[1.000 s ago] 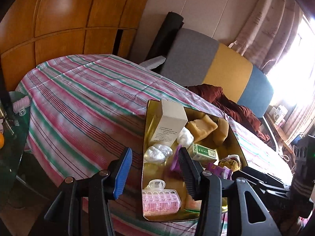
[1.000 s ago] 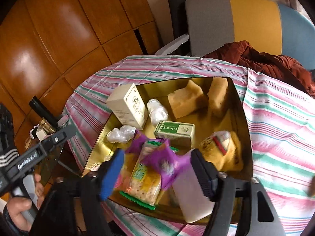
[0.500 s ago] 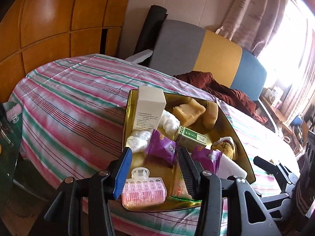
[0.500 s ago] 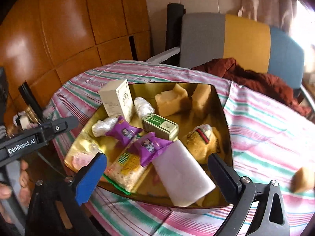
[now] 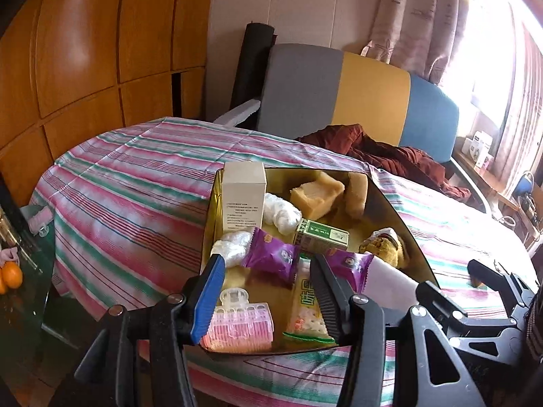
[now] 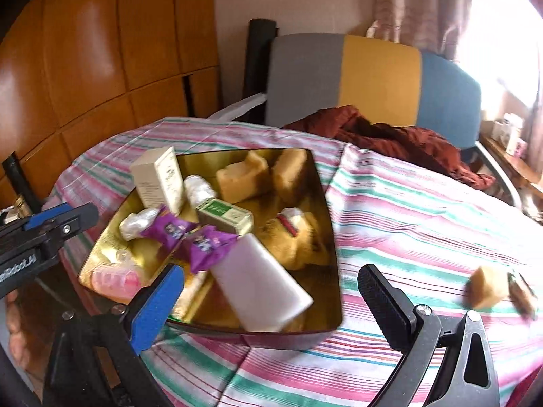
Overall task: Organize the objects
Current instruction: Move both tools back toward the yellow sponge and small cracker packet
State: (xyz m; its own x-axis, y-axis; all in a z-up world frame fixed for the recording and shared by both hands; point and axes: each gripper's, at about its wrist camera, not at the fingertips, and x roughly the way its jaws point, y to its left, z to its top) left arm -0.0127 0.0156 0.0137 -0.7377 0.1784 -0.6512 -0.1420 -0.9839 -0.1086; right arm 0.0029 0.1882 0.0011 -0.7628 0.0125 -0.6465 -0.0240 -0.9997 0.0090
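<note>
A square gold metal tray (image 6: 327,203) sits on the tabletop, which is covered by a pink, green and white striped cloth (image 6: 424,217). In the tray lie a tall cream cardboard box (image 5: 243,200), two tan sponge blocks (image 5: 317,195), a small green rectangular box (image 5: 322,237), two purple sweet wrappers (image 5: 271,254), a pink plastic hair roller (image 5: 241,325), a white rectangular foam block (image 6: 261,285) and a yellow plush toy (image 6: 298,234).

The left tongs (image 5: 268,293) hang over the tray's near edge. They stand narrowly apart with nothing pressed between them, and their jaws have just been opening a little. The right tongs (image 6: 268,293) are spread wide and empty above the tray's near right corner, having just been opening.

Well apart from the tray, another tan sponge block (image 6: 488,286) lies on the cloth to the right, blurred, with a dark object I cannot make out beside it.
</note>
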